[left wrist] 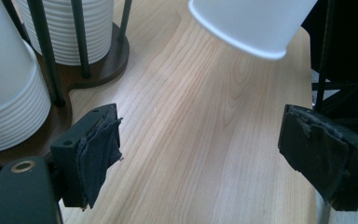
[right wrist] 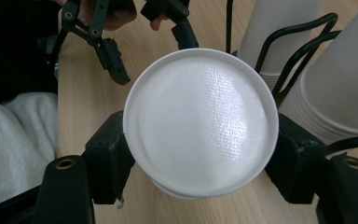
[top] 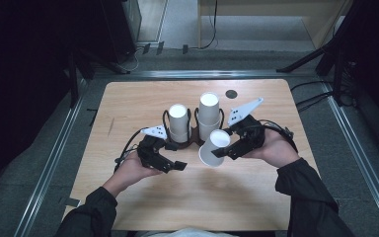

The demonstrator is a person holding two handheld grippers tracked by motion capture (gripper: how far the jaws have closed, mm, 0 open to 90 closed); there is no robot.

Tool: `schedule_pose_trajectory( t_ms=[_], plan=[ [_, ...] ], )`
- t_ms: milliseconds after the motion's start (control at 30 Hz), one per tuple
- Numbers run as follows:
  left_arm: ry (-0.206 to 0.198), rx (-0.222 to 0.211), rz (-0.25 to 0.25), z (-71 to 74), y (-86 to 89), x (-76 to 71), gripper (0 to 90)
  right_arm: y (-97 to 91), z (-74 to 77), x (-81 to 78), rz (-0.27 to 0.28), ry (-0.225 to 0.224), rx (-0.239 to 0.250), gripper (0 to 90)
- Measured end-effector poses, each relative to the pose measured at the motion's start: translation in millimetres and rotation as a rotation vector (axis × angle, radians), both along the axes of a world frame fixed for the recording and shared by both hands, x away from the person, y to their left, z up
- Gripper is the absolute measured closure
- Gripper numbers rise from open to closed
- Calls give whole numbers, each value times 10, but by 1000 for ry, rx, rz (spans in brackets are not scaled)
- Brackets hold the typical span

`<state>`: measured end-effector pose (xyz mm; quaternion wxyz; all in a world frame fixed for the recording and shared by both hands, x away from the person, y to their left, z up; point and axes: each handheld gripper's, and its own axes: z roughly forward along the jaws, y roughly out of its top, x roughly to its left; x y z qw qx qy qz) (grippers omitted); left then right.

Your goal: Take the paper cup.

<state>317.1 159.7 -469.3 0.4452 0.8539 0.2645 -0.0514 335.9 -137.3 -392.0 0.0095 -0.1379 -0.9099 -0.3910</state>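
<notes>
While the right gripper [right wrist: 200,154] clamps a white cup [right wrist: 200,123], two cup stacks [top: 208,116] crowd beside the open-jawed, empty left gripper [left wrist: 200,149]

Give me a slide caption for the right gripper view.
Right gripper clamps a white paper cup bottom-first beside the cup rack, left gripper open beyond.

The person wears dark long sleeves [top: 306,197]. The left gripper [top: 170,165] and right gripper [top: 223,150] are black, each with a white three-cornered plate dotted black on top, trailing black cables, brass-ringed screw holes and frayed dark pads on the jaws.
</notes>
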Motion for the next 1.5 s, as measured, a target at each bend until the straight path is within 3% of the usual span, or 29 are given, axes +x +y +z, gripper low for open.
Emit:
schedule_pose_trajectory(
  t_ms=[333,467,733,1167,1500],
  plan=[
    [-17,-21,-43,-26,-83,10,129,11,-249,-79,-12,26,36,314],
    [-11,-27,-57,-40,-109,20,131,19,-340,-110,-11,12,67,313],
    [-13,-44,-98,-76,-166,45,132,45,-507,-136,-29,28,112,314],
    [-23,-44,-131,-125,-252,40,135,223,-551,-139,-21,64,167,315],
    [-57,-39,-151,-127,-305,10,136,283,-546,-121,-24,96,198,316]
  ],
)
